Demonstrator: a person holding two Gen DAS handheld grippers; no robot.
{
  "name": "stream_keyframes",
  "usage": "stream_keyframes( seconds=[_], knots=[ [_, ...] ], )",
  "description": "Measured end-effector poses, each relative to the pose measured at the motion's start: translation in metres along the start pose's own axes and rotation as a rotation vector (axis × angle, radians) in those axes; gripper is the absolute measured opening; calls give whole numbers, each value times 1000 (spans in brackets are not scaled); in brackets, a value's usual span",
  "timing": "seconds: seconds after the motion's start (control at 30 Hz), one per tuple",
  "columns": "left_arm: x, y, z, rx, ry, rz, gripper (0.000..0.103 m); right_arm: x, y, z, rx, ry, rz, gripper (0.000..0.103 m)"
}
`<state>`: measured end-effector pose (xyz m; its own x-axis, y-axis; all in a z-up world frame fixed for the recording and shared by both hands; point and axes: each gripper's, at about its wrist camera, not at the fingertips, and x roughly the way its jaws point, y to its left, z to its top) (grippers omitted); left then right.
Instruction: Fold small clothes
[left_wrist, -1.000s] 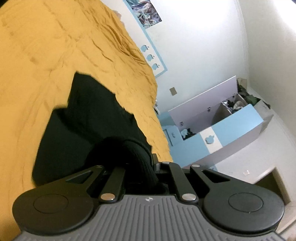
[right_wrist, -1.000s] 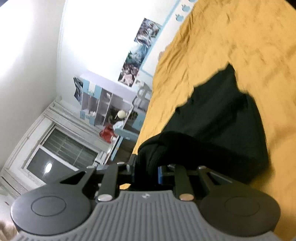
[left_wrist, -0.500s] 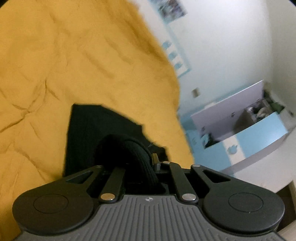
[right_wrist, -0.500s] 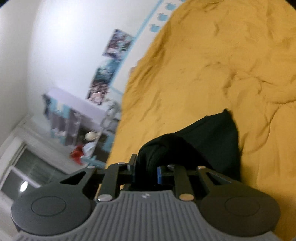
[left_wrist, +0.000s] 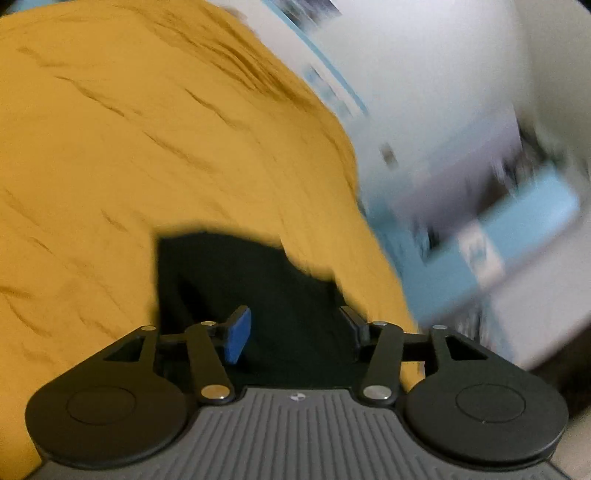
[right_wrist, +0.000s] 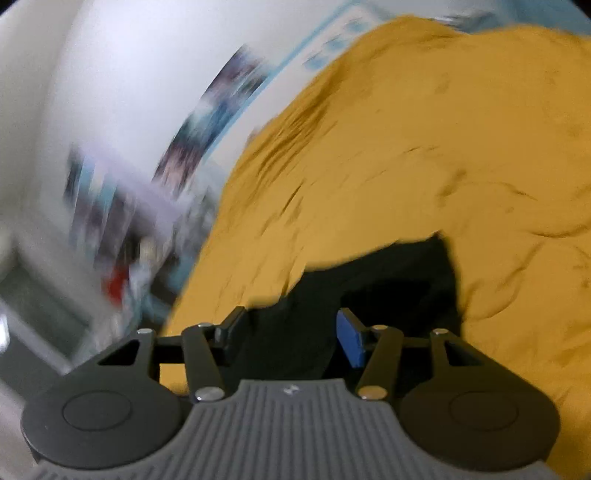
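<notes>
On the yellow bedspread (left_wrist: 147, 155), the black garment (left_wrist: 258, 295) lies released; the left gripper (left_wrist: 295, 328) and right gripper (right_wrist: 291, 332) hover with fingers spread wide, empty, seemingly between folds.

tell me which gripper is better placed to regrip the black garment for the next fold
Neither clearly: left gripper and right gripper are both open, each directly over the black garment on the yellow bedspread.

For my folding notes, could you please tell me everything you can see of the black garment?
The black garment is a small piece of dark, soft-looking cloth lying on the wrinkled yellow bedspread. It is bunched and uneven, with one pointed corner sticking out. Detail is lost in darkness and blur. The left gripper and right gripper are both open over it, gripping nothing.
</notes>
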<state>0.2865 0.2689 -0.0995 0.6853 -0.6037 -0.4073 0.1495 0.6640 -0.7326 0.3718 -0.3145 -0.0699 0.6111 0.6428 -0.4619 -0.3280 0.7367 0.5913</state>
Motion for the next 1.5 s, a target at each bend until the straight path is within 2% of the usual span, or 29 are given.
stream_keyframes(
  seconds=[0.07,0.13,0.23,0.3,0.47,0.57,0.67,0.77,0.8,0.87,0.97,1.13,1.17,1.23,1.3,1.4,1.5],
  knots=[
    [25,-17,-22,102,105,40,59,12,21,-16,-155,115,-5,51],
    [55,-26,-42,173,198,91,59,30,30,-30,-245,201,-40,50],
    [90,-20,-55,213,275,165,57,54,20,-36,-252,263,-108,50],
    [103,-17,-59,208,288,165,56,66,9,-36,-237,284,-149,47],
    [125,-2,-37,160,258,155,56,92,-13,-23,-207,250,-153,47],
    [139,7,-7,133,223,140,53,109,-15,-11,-229,203,-167,47],
    [147,12,20,122,173,120,51,118,-13,7,-230,119,-196,46],
    [145,15,44,65,49,97,52,119,-18,30,-158,6,-220,47],
    [142,19,52,31,-12,123,53,118,-21,38,-125,-40,-242,47],
    [133,27,60,-27,-71,158,53,115,-27,49,-71,-73,-276,48],
    [112,30,54,-50,-84,117,53,97,-27,50,-45,-79,-253,48],
    [56,7,14,116,-58,145,54,17,-20,21,-124,-53,-237,55],
    [39,5,3,129,-61,139,59,-4,-22,12,-132,-50,-241,56],
    [10,1,-15,175,-65,181,63,-40,-25,-7,-150,-33,-255,59],
    [-7,-1,-34,223,-55,272,64,-69,-29,-27,-170,-11,-291,59],
    [-19,8,-54,180,-14,284,64,-96,-36,-51,-161,8,-332,59],
    [-17,13,-68,166,0,317,64,-102,-41,-70,-146,8,-344,59]
  ],
)
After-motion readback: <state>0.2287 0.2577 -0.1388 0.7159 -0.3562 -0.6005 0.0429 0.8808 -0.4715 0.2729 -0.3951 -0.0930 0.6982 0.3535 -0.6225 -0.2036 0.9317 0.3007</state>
